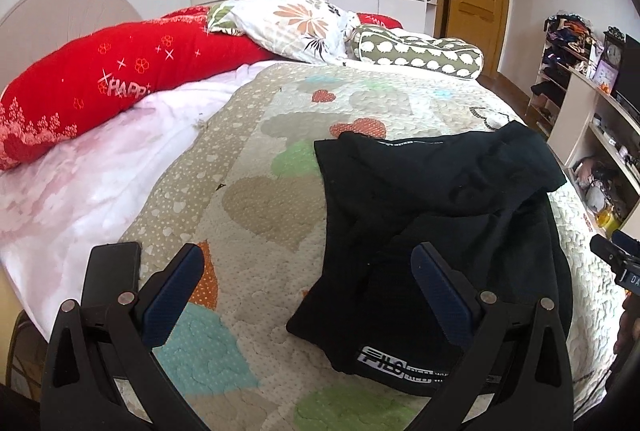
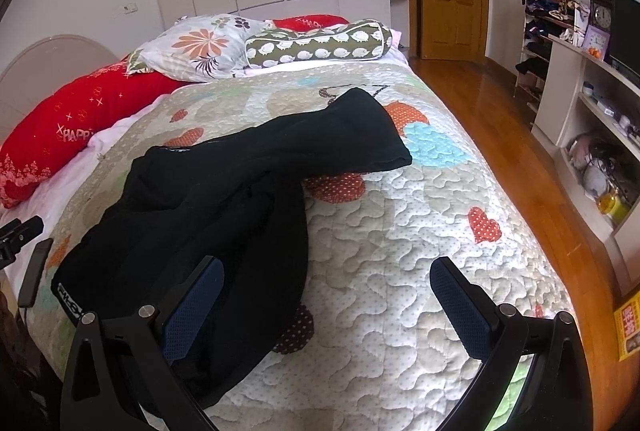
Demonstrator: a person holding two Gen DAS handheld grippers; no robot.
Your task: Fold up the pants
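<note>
Two grippers hover above a quilted bedspread [image 2: 400, 231] with coloured hearts, both with fingers spread wide and holding nothing. At far left a red pillow [image 1: 100, 79] lies along the bed's edge. The left gripper [image 1: 308, 291] hangs over quilt and the waistband end of the black pants [image 1: 440, 199], which lie rumpled and unfolded. The right gripper [image 2: 328, 303] straddles the pants' right edge.

The left gripper [image 1: 308, 271] and the right gripper [image 2: 326, 285] both hover with jaws spread wide, nothing between their fingers.
</note>
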